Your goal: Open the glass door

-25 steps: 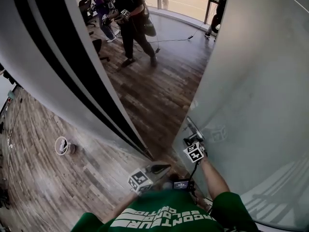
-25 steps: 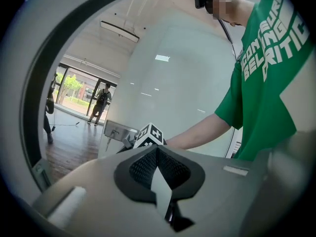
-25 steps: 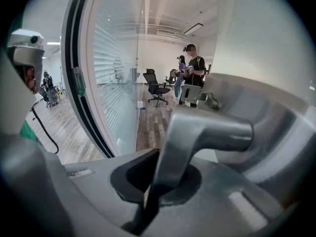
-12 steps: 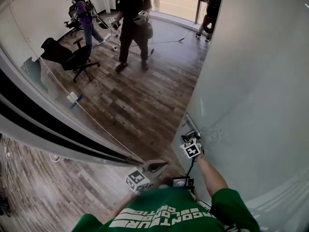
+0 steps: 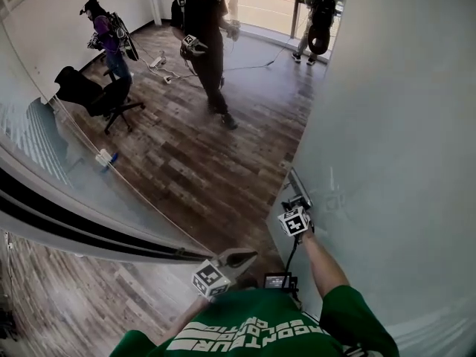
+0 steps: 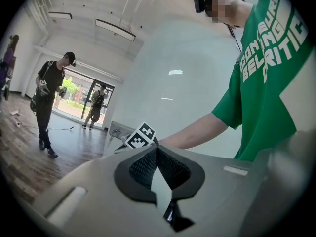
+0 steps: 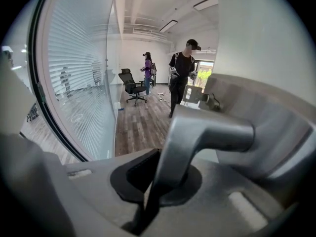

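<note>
Jaws pinched on the handle (image 7: 212, 132), the right gripper (image 5: 297, 205) gripped the door (image 5: 394, 155) standing at the right, its lever lying level along the panel, while the left gripper (image 6: 157, 174), jaws pressed together and empty, hung well left, near the body.

This is an office. A black swivel chair (image 5: 100, 95) stands on the wood-plank floor (image 5: 216, 162) beside a striped glass wall (image 5: 52, 162). Long strip lights (image 6: 114, 29) cross the white ceiling, and tall street-side windows (image 5: 271, 2) close the far end.
</note>
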Motion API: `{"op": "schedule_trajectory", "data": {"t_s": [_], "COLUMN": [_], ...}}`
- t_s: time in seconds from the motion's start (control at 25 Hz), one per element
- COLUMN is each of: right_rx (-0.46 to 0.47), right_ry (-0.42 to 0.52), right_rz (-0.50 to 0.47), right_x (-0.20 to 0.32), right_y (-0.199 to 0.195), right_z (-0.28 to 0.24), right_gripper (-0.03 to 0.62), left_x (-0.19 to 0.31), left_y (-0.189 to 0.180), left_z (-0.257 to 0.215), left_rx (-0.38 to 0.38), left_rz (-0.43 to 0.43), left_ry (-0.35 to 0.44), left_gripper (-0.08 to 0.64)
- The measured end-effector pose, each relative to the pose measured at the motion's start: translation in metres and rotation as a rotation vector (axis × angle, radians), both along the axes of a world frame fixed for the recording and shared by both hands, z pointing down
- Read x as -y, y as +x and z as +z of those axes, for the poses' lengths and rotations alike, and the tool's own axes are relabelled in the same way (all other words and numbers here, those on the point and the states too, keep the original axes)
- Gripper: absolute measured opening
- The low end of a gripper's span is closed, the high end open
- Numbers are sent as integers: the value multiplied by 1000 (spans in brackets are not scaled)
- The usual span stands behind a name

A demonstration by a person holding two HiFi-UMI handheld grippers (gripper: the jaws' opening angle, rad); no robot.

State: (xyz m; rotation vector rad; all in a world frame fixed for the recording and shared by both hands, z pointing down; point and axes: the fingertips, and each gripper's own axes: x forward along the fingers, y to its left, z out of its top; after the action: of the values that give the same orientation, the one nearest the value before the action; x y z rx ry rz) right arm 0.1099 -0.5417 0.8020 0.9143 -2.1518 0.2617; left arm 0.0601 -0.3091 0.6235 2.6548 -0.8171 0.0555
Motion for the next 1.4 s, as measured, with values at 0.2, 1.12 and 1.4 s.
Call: {"op": "schedule_trajectory", "data": {"t_s": [0.2,1.12,1.4], "right_rx": [-7,3,-2], "right_ry": [-4,-24,-36], "right_rz": [51,271,353], "right_x": [22,102,114], "right_y": [30,184,229], "right_z": [8,20,17], "right_gripper": [-8,-8,-8], "left_x": [18,144,179], "left_y": [16,106,118], "left_z": [10,15,11], "left_rx": [5,6,-2], "left_rz": [22,257,296], "left_ry": [-6,3,12], "left_gripper": [9,9,9]}}
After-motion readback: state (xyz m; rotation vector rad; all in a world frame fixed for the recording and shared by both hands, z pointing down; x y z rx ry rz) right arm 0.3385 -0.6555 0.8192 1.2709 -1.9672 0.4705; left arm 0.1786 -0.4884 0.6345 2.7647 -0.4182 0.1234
